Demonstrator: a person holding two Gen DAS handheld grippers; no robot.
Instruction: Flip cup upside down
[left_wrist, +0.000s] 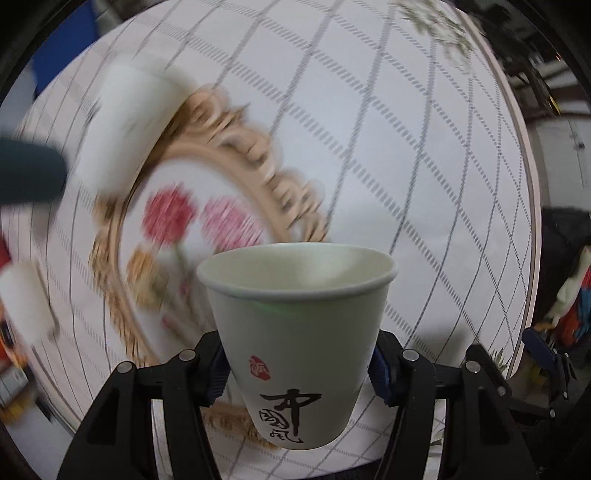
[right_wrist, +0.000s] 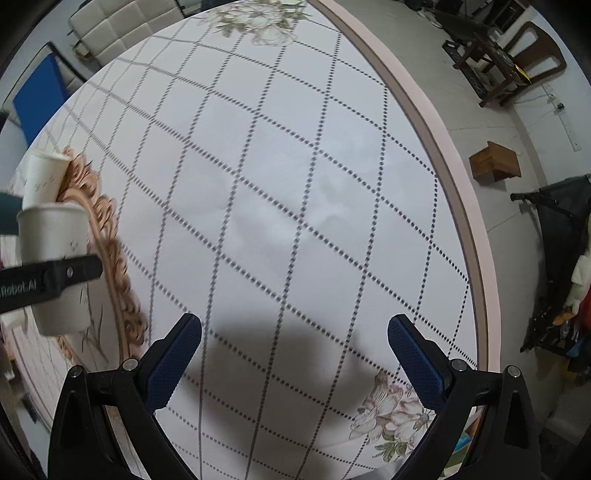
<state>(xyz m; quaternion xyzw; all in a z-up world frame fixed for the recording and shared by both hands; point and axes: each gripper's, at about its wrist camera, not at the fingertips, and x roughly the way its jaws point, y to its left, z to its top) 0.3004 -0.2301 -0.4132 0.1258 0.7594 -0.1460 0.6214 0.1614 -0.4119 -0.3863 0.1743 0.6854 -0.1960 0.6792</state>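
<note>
Through my left wrist camera, my left gripper (left_wrist: 299, 373) pinches the paper cup (left_wrist: 297, 343) by its lower wall, one blue pad pressed to each side. The cup stands mouth-up in my grip, clear of the tablecloth (left_wrist: 388, 140), with black brush characters and a red seal facing the lens. Behind it the cloth and its printed gold-framed rose medallion (left_wrist: 207, 206) are smeared by motion blur. A second white cup (left_wrist: 129, 129) shows blurred at upper left, with a dark teal shape (left_wrist: 29, 173) beside it that I cannot identify. Through my right wrist camera, my right gripper (right_wrist: 294, 354) hangs over the white, dotted-lattice tablecloth with its jaws spread wide and nothing between them; its shadow lies on the cloth just ahead. At the far left edge, the cup appears side-on, upright, clamped in the black finger of my left gripper, above the gold scrollwork. The other white cup sits just behind it. Beyond the table's pink rim (right_wrist: 447, 122), a small wooden box (right_wrist: 495, 160) rests on the floor.
</note>
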